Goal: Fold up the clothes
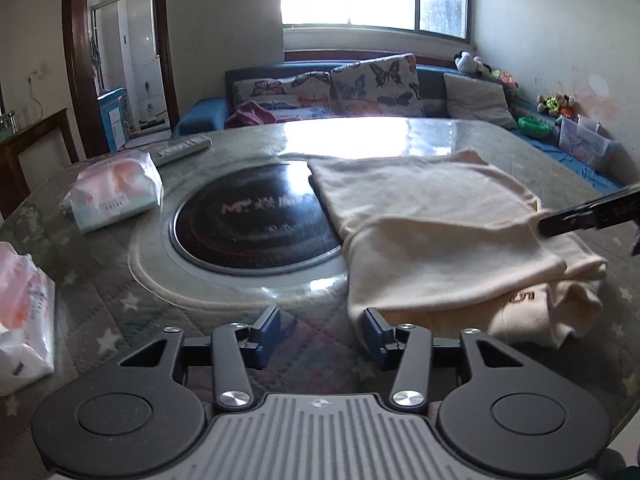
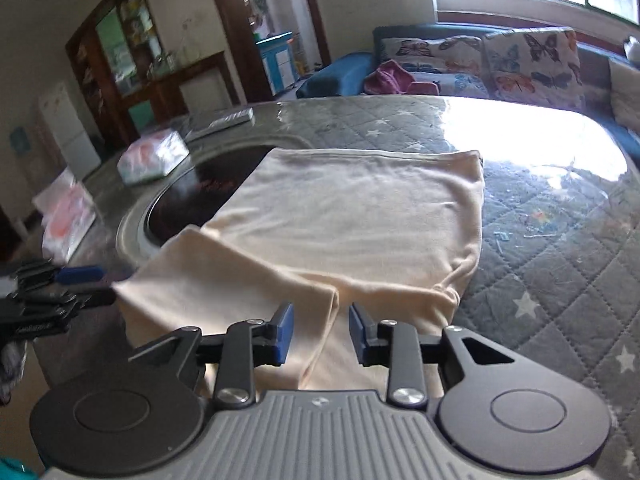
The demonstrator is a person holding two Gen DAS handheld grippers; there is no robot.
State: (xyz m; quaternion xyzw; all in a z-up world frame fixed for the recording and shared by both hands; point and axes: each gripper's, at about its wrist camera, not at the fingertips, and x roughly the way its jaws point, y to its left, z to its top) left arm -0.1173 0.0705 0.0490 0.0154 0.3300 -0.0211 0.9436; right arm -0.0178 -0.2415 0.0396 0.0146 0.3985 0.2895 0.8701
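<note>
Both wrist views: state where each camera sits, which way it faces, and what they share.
Left wrist: behind the open left gripper, low over the table, facing the sofa and window; right gripper's fingers enter from the right.
Right wrist: behind the open right gripper, above the cream garment; left gripper at the left edge.
Shared: garment, black cooktop, tissue pack.

Garment [image 1: 432, 216] on table [image 1: 500, 136], right of hotplate [image 1: 248, 220]
</note>
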